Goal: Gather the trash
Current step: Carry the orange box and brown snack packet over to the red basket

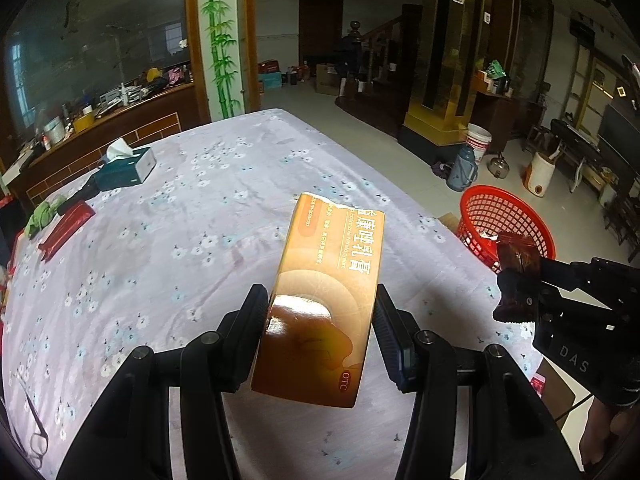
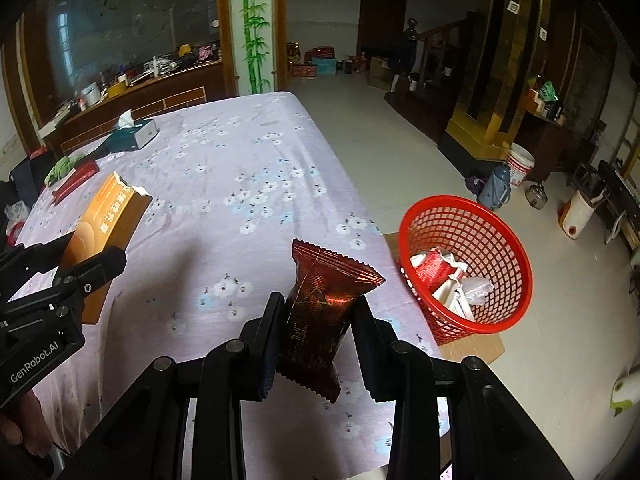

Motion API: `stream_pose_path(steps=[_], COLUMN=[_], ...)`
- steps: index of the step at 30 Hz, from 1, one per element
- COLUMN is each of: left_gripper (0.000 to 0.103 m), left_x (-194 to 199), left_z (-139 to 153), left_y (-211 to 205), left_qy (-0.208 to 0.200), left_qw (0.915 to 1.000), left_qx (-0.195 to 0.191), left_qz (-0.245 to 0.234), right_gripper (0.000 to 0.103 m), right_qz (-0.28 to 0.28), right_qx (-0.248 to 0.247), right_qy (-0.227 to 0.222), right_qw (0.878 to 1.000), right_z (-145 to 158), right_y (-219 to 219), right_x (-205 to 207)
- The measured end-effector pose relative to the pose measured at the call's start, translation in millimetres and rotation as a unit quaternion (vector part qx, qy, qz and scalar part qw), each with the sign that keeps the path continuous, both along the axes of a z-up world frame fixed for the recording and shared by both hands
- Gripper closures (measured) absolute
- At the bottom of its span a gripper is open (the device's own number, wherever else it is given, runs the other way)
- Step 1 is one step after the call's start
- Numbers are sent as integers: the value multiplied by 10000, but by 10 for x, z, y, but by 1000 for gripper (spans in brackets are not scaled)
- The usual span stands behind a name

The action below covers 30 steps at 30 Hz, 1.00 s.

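My left gripper [image 1: 320,320] is shut on an orange medicine carton [image 1: 324,300] with a torn far end, held above the table. The same carton [image 2: 104,236] shows at the left of the right wrist view, in the left gripper [image 2: 86,276]. My right gripper [image 2: 318,328] is shut on a dark red snack wrapper [image 2: 320,320], held upright over the table's right edge. From the left wrist view, that wrapper [image 1: 516,256] and the right gripper [image 1: 516,296] sit at the right. A red mesh basket [image 2: 508,248] stands on the floor right of the table, with some trash inside.
The table [image 2: 240,168] wears a lilac flowered cloth. At its far left lie a tissue box [image 2: 134,134], a red flat box [image 2: 74,182] and a green cloth [image 2: 60,168]. Scissors [image 1: 36,428] rest near the left front edge. A thermos [image 2: 494,188] and bucket [image 2: 520,166] stand beyond the basket.
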State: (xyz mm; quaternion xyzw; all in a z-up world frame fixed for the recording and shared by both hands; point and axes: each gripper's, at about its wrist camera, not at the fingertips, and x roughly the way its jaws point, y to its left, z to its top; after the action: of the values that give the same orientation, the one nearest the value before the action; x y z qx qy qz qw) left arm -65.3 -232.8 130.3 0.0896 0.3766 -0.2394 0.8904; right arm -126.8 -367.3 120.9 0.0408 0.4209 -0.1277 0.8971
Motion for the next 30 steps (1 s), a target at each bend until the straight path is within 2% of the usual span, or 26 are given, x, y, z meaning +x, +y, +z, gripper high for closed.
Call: stream_pose_path(steps=[30], left_gripper=[52], left_x=[-79], left_z=[53], left_y=[-939], left_qy=[-94], left_qw=[9961], left_qx=[29], left_qz=[-873], right_gripper=[67], right_qz=[-840], right_qx=[163], right_qy=[-190], right_qw=[9961], right_z=[103], right_y=[-873], right_x=[-357])
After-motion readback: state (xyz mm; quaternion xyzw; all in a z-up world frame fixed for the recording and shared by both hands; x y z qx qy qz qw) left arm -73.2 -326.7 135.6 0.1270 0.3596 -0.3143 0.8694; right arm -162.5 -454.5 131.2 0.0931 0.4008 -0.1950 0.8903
